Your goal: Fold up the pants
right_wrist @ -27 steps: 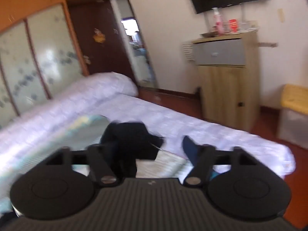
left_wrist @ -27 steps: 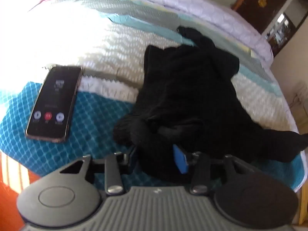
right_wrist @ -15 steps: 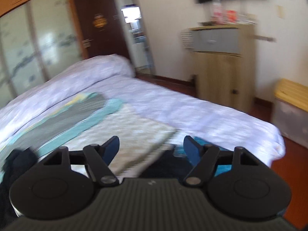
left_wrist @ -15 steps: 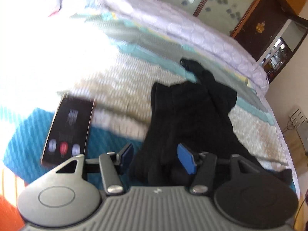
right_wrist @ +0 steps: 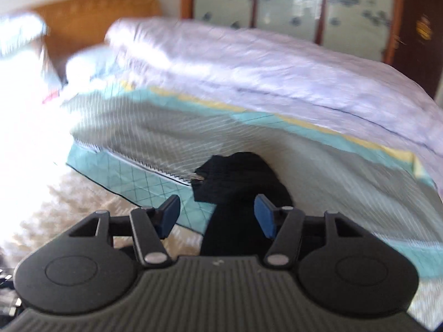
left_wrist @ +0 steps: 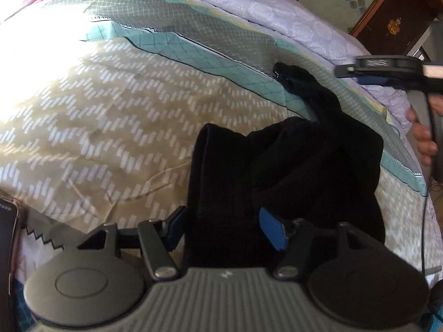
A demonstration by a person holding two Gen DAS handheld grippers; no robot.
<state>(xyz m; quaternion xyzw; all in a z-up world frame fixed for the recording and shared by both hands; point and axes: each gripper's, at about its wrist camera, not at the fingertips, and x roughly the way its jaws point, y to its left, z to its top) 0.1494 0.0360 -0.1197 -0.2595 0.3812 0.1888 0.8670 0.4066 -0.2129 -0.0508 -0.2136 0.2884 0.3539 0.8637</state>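
- The black pants [left_wrist: 290, 166] lie in a rumpled, partly folded heap on the patterned bedspread [left_wrist: 97, 127], on the side away from its sunlit patch. One narrow end of them trails off toward the lilac quilt [left_wrist: 277, 8] rolled along the far edge of the bedspread.
- The left gripper [left_wrist: 225, 228] hangs over the near end of the pants, tilted down at them. Its two blue pads [left_wrist: 270, 231] stand well apart.
- A thick fold of the pants runs up between those fingers and fills most of the gap. The pad on the other side sits just beside the fold's edge; whether either pad presses the cloth cannot be told, and the fabric looks slack, not pinched.
- The right gripper [right_wrist: 217, 215] is released too, with its blue fingers [right_wrist: 264, 217] spread wide.
- The dark trailing end of the pants [right_wrist: 235, 177] lies below and between those fingers in the blurred right wrist view, resting on the bedspread where its teal band meets the grey one. No pad is seen touching it.
- In the left wrist view the right gripper [left_wrist: 360, 76] shows side-on above the quilt's edge, beyond the pants, with a person's hand [left_wrist: 425, 141] wrapped on its handle.
- A phone [left_wrist: 8, 238] lies at the bedspread's near edge, well apart from the pants.
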